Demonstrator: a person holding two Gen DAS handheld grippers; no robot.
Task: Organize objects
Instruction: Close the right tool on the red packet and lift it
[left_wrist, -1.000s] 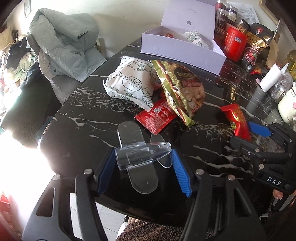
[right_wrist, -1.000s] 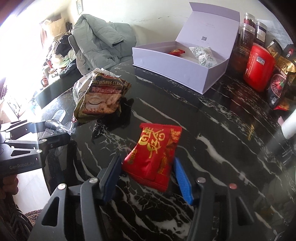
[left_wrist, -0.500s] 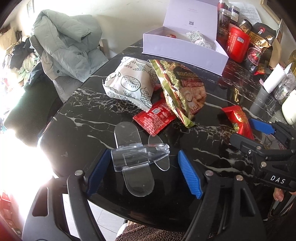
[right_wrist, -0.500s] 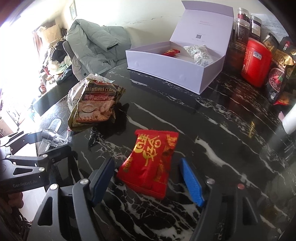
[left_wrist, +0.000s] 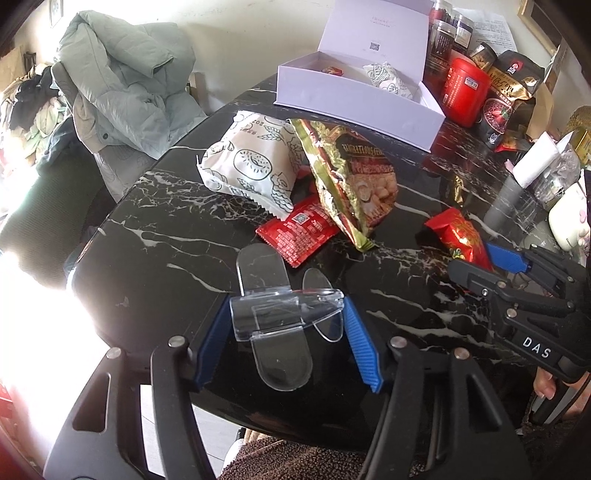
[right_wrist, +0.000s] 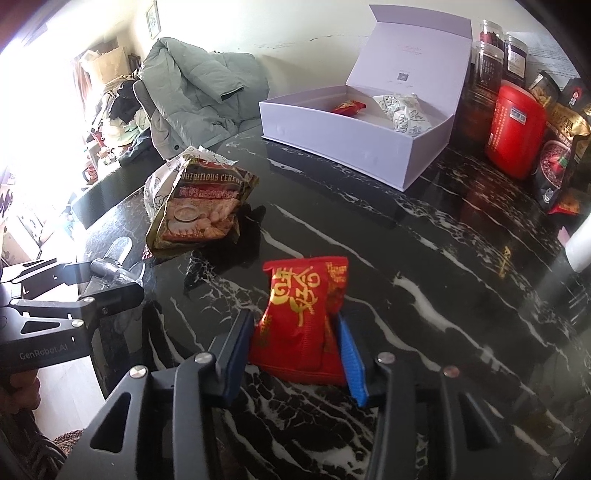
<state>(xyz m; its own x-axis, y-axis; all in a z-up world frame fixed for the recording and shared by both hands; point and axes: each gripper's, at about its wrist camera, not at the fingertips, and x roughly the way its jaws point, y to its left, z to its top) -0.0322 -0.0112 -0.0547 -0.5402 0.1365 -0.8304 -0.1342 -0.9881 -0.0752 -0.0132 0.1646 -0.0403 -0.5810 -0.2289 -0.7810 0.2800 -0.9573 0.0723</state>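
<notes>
Now both grippers (left_wrist: 286, 339) (right_wrist: 295, 354) just closed: clear clip (left_wrist: 284, 314), red packet (right_wrist: 299, 317).

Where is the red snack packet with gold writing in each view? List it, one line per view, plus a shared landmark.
Left wrist view: red snack packet at right, beside the right gripper.
Right wrist view: bottom centre, pinched between that gripper's fingers.
Shared landmark: open white box.

Black hand-held gripper (left_wrist: 288, 343) frames with blue ribbed pads (left_wrist: 360, 349), silver screws.
</notes>
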